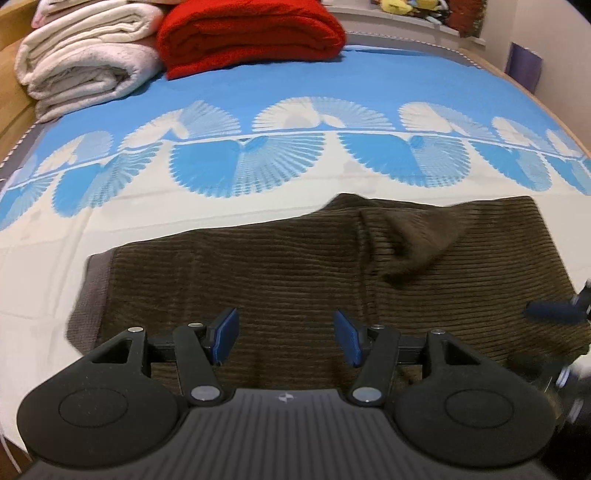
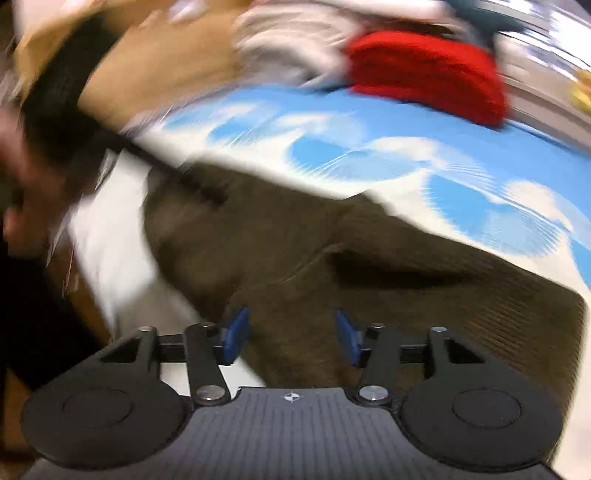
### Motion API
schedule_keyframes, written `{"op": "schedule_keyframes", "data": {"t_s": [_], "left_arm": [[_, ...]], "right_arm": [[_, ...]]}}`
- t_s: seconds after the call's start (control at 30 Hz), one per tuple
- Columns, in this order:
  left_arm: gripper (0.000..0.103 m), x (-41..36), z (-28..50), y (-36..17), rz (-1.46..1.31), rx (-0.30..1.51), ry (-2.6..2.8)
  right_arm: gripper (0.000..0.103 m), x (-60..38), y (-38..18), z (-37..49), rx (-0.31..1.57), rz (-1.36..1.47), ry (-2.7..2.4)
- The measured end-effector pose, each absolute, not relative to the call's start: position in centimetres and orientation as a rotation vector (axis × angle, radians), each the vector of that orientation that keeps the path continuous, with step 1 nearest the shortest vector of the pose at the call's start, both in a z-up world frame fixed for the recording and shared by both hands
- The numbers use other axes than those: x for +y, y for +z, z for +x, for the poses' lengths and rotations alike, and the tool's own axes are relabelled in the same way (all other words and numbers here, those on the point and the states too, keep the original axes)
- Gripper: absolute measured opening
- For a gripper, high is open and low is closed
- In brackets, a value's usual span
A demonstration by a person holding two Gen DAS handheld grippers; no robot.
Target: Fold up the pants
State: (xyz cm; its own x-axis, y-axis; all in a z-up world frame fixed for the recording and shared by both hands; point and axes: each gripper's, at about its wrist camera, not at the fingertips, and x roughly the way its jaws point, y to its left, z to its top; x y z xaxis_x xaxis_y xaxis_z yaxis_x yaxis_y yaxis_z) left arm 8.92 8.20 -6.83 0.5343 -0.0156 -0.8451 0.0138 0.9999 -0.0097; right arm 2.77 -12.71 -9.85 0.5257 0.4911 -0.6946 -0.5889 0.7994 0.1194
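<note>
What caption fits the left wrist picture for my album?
Open left gripper over brown corduroy pants on a blue-and-white patterned bedspread.

The pants (image 1: 280, 280) were brown ribbed cloth, corduroy-like and matt, with a smoother grey band at one end. The bed (image 1: 110, 229) wore a flat, smooth printed sheet in blue and white. The red blanket (image 1: 251, 33) looked thick and fuzzy; the white towels (image 1: 85, 62) were soft and nubbly. The left tongs (image 1: 286, 338) were matt black plastic with shiny metal pivots and blue pads (image 1: 226, 334).
</note>
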Motion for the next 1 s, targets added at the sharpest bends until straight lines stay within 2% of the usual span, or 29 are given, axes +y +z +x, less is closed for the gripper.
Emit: {"op": "schedule_keyframes", "data": {"t_s": [0.13,0.2,0.23,0.3,0.37,0.43,0.53,0.73,0.8,1.0], "left_arm": [[0.063,5.8,9.5,-7.1,-0.015,1.012,-0.07],[0.062,4.2,10.1,-7.2,-0.014,1.013,-0.091],[0.062,3.5,10.4,-7.3,-0.024,1.017,-0.112],[0.055,2.2,10.8,-7.9,-0.045,1.046,-0.168],[0.047,0.4,11.3,-10.5,0.067,1.203,-0.213],[0.047,-1.1,11.0,-13.5,0.176,1.343,-0.265],[0.046,-1.7,11.1,-12.5,0.209,1.278,-0.264],[0.044,0.1,13.7,-9.4,-0.052,1.081,-0.174],[0.032,-0.5,14.8,-9.2,-0.084,1.037,-0.212],[0.012,-1.0,19.6,-12.8,0.052,1.038,-0.18]], "right_arm": [[0.057,-17.9,-10.3,4.0,0.846,-0.068,0.37],[0.056,-20.0,-12.3,4.5,0.982,-0.121,0.231],[0.05,-21.2,-13.8,4.5,1.074,-0.162,0.173],[0.048,-22.9,-14.7,4.0,1.105,-0.158,0.139],[0.047,-24.0,-13.9,3.4,1.08,-0.122,0.153],[0.048,-24.8,-13.8,3.2,1.077,-0.111,0.147],[0.048,-25.0,-13.4,3.4,1.077,-0.09,0.162],[0.048,-26.2,-12.7,3.1,1.072,-0.057,0.168],[0.048,-26.1,-12.9,3.2,1.069,-0.065,0.174],[0.049,-26.1,-13.0,3.3,1.068,-0.074,0.185]]}}
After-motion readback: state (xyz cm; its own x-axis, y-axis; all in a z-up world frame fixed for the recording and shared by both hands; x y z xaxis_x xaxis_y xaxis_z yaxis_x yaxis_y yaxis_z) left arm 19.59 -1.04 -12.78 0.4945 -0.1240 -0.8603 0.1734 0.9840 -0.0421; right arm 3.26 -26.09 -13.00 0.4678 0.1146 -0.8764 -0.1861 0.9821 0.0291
